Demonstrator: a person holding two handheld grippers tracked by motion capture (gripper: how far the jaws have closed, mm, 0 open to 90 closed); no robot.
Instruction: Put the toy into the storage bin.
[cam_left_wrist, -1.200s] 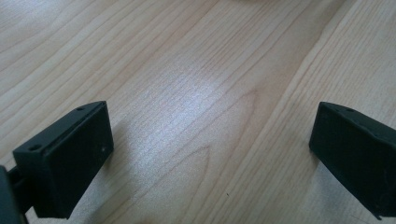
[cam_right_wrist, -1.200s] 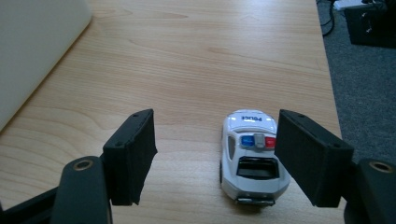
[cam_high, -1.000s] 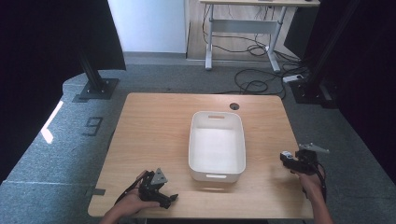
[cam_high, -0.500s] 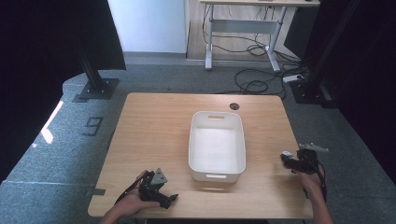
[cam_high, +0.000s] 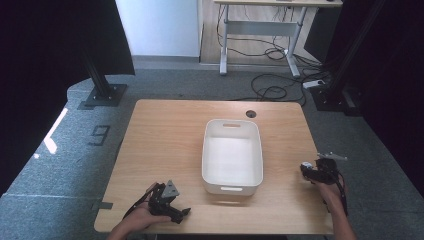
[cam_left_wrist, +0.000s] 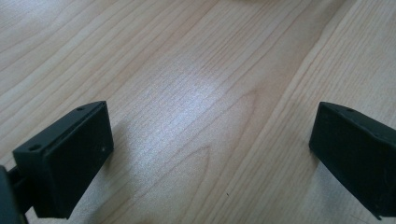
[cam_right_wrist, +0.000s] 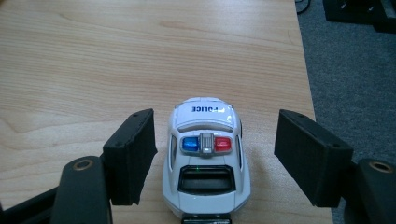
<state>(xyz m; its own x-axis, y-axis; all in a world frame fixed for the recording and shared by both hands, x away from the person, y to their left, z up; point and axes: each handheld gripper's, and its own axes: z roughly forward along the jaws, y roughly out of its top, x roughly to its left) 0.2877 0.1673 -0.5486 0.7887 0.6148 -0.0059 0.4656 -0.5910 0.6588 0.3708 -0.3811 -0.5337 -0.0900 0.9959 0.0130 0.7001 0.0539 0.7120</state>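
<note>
1. Sitting broad and pale under everything: wooden table (cam_high: 165, 140), grain running clean, nothing cluttering it around the tub.
2. Standing mid-table: white tub (cam_high: 232, 157), upright, empty, slotted handles at both ends. Serving as the landmark from here on.
3. Resting low at the table's near edge, left of the tub and well apart from it: left gripper (cam_left_wrist: 210, 149), jaws spread wide over bare wood, pinching nothing.
4. Hovering right of the tub, near the table's right edge: right gripper (cam_right_wrist: 212, 156), jaws spread wide, straddling the toy police car (cam_right_wrist: 205, 158) with a gap showing on both sides, not yet touching.
5. Looking at the car itself: white, glossy, rounded body, red-and-blue light bar on the roof, dark window, "POLICE" lettering on it. Parked on the wood to the tub's right, close to the table edge.
6. Judging the risks: closing off-centre, one jaw arriving first and shoving the car rolling toward that nearby edge; slick curved flanks possibly squirting out of a pinch.
</note>
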